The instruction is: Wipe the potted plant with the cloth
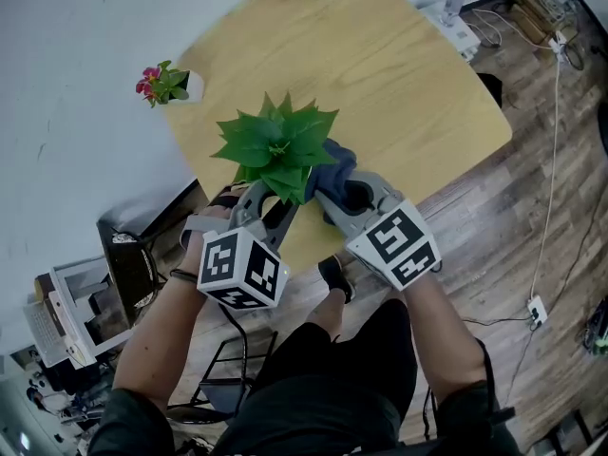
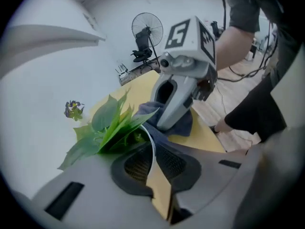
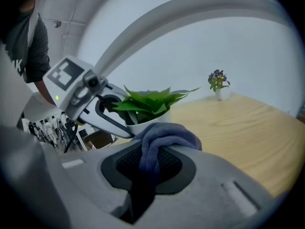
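Potted plant [image 1: 275,145] with one cloth [image 1: 334,160] beside it; two smaller pots [image 1: 166,84] beyond.

1. The potted plant [image 1: 275,145], at the table's near edge: bright green leaves above a plain white pot.
2. The cloth [image 1: 334,160], just right of the leaves: a dusky blue-grey, with no pattern.
3. The table [image 1: 408,74]: pale honey-coloured wood, streaked with fine grain lines.
4. The left gripper [image 1: 271,207] and right gripper [image 1: 337,198]: light grey shells and black meshed pads, each topped by a white cube printed with black square markers.
5. The small flowering plant [image 1: 163,84], far left: pink and red blooms, green leaves, white pot.
6. The floor [image 1: 532,188], right: grey-brown planks. The wall [image 1: 76,46], far left: off-white.
7. The person's shorts [image 1: 323,388], nearest: black.
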A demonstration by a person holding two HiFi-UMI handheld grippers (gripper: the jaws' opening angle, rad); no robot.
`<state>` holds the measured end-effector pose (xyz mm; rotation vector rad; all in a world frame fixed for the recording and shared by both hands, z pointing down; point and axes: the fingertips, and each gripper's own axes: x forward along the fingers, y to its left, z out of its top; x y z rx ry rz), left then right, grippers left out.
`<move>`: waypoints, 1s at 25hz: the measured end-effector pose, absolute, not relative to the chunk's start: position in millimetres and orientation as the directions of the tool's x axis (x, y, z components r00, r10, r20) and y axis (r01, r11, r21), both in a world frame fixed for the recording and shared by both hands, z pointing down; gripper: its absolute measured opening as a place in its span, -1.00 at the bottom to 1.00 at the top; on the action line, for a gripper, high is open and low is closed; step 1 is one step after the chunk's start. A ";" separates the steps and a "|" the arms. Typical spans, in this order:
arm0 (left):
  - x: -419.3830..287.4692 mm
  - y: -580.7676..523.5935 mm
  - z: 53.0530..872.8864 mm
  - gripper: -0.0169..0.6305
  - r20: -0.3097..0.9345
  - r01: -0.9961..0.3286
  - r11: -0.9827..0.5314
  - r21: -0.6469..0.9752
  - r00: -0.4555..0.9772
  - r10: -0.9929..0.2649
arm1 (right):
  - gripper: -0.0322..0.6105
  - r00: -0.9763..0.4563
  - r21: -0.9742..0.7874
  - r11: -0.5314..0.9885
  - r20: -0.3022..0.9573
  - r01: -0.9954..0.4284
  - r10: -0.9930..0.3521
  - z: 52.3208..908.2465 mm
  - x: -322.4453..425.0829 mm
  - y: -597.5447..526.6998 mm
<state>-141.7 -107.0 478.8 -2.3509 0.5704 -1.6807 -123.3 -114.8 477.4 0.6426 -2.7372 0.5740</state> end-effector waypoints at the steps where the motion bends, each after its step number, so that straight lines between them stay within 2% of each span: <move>1: -139.6 -107.1 478.2 -0.86 0.871 -0.236 -0.914 -0.331 0.296 -0.392 | -0.73 -0.857 -0.303 0.824 0.364 -0.478 -0.363 483.4 -126.1 -116.4; 5: -131.6 -112.1 475.8 -0.88 0.884 -0.376 -0.906 -0.197 0.331 -0.329 | -0.73 -0.807 -0.232 0.829 0.464 -0.509 -0.365 503.7 -125.7 -128.5; 8: -126.6 -118.3 474.7 -0.87 0.887 -0.449 -0.877 -0.168 0.319 -0.334 | -0.73 -0.778 -0.171 0.845 0.512 -0.507 -0.364 509.6 -124.4 -135.1; 11: -122.6 -121.4 472.1 -0.85 0.877 -0.473 -0.861 -0.189 0.313 -0.364 | -0.73 -0.778 -0.192 0.832 0.508 -0.521 -0.370 507.6 -117.8 -135.4; 12: -121.2 -120.1 470.7 -0.84 0.873 -0.464 -0.864 -0.197 0.317 -0.369 | -0.73 -0.782 -0.207 0.825 0.499 -0.526 -0.374 505.1 -114.9 -134.3; 15: -122.0 -110.4 467.2 -0.51 0.877 -0.391 -0.892 -0.229 0.315 -0.363 | -0.73 -0.803 -0.249 0.809 0.453 -0.532 -0.388 491.2 -108.0 -128.8; 16: -125.2 -106.7 466.8 -0.48 0.882 -0.359 -0.899 -0.249 0.300 -0.364 | -0.73 -0.812 -0.265 0.805 0.431 -0.531 -0.394 484.6 -106.2 -125.9; 23: -157.7 -99.2 476.2 -0.49 0.880 -0.137 -0.897 -0.420 0.182 -0.439 | -0.73 -0.859 -0.308 0.818 0.339 -0.487 -0.384 457.2 -114.3 -103.8; 24: -158.8 -100.8 478.9 -0.53 0.874 -0.102 -0.892 -0.441 0.176 -0.452 | -0.73 -0.862 -0.309 0.819 0.333 -0.483 -0.382 456.4 -116.0 -103.0; 25: -158.5 -102.4 480.6 -0.68 0.870 -0.083 -0.888 -0.452 0.178 -0.459 | -0.73 -0.863 -0.309 0.820 0.329 -0.481 -0.382 456.3 -117.6 -103.4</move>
